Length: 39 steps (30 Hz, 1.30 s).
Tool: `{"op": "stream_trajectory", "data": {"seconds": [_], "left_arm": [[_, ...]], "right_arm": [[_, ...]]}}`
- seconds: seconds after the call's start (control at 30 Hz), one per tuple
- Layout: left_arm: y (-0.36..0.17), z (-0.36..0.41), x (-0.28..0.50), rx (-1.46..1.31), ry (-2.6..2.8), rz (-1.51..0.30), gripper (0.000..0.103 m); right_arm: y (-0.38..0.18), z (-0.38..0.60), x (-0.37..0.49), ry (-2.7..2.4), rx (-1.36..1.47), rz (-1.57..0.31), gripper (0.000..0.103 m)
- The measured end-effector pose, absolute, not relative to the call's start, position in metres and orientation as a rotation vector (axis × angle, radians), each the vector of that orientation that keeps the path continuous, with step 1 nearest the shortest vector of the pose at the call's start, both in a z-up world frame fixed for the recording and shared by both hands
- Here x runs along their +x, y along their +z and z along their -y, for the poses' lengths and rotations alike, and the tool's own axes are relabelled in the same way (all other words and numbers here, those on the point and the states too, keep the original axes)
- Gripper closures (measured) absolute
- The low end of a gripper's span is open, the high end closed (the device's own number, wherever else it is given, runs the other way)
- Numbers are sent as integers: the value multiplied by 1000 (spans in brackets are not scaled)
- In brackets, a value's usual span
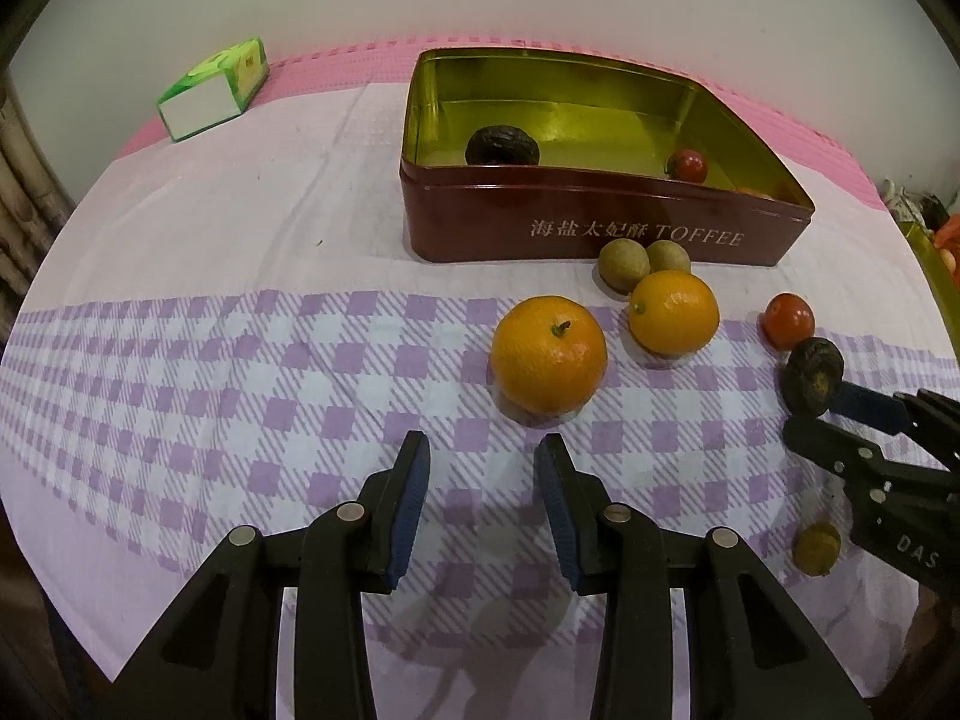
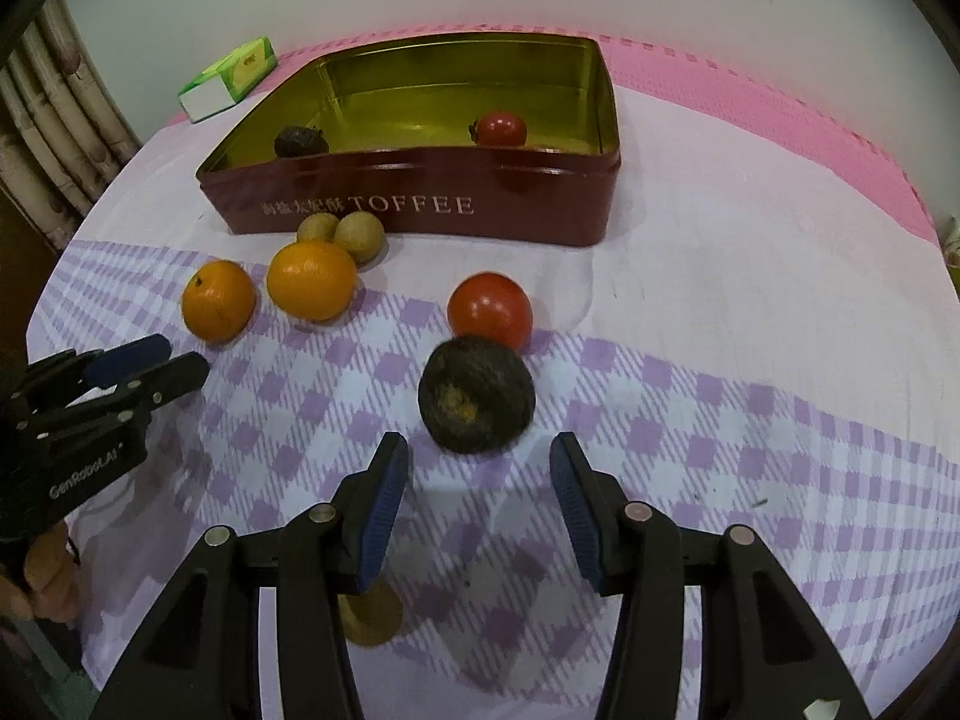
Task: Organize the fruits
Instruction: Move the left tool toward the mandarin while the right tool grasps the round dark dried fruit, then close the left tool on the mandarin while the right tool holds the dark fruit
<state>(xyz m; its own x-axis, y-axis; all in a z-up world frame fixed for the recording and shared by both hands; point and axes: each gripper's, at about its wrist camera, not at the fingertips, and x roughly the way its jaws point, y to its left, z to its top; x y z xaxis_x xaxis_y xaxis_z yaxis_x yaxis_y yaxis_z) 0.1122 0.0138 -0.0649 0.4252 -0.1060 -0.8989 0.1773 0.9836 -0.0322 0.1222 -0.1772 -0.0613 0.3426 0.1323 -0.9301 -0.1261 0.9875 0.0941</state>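
My left gripper (image 1: 482,441) hangs open over the checked cloth, just short of a big orange (image 1: 549,354), with nothing between its pads. A second orange (image 1: 673,312) and two small tan-green fruits (image 1: 624,264) lie behind it, near the red toffee tin (image 1: 600,228). The tin holds a dark wrinkled fruit (image 1: 503,145) and a small tomato (image 1: 689,165). My right gripper (image 2: 478,438) is open, its fingertips just short of another dark wrinkled fruit (image 2: 477,393), which touches neither pad. A red tomato (image 2: 491,309) sits right behind that fruit.
A small yellowish fruit (image 2: 372,612) lies under my right gripper's left finger. A green and white carton (image 1: 213,90) rests at the far left on the pink mat (image 1: 336,60). The edge of a yellow tray (image 1: 936,264) shows at the far right.
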Motion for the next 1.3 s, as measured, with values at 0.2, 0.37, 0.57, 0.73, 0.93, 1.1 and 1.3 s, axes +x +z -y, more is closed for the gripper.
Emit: {"op": "stream_trajectory", "data": {"seconds": [0.2, 0.37, 0.57, 0.73, 0.93, 1.1, 1.3], "left_arm": [[-64, -17, 114, 71, -187, -1115, 62], [-63, -17, 116, 66, -194, -1115, 61], [-63, -13, 115, 73, -209, -1116, 61], [-64, -5, 113, 87, -222, -1114, 61], [-64, 3, 113, 99, -235, -1111, 54], [-66, 14, 116, 124, -232, -1107, 48], [-67, 14, 129, 101, -203, -1108, 47]], "right_arm": [[-63, 172, 130, 158, -23, -1191, 54], [-63, 169, 131, 132, -54, -1178, 66], [-62, 175, 129, 114, -33, -1182, 67], [-62, 182, 125, 86, -22, -1189, 67], [-62, 189, 123, 79, 0, -1190, 67], [-62, 189, 122, 77, -1, -1187, 67], [-62, 188, 123, 77, 1, -1187, 67]]}}
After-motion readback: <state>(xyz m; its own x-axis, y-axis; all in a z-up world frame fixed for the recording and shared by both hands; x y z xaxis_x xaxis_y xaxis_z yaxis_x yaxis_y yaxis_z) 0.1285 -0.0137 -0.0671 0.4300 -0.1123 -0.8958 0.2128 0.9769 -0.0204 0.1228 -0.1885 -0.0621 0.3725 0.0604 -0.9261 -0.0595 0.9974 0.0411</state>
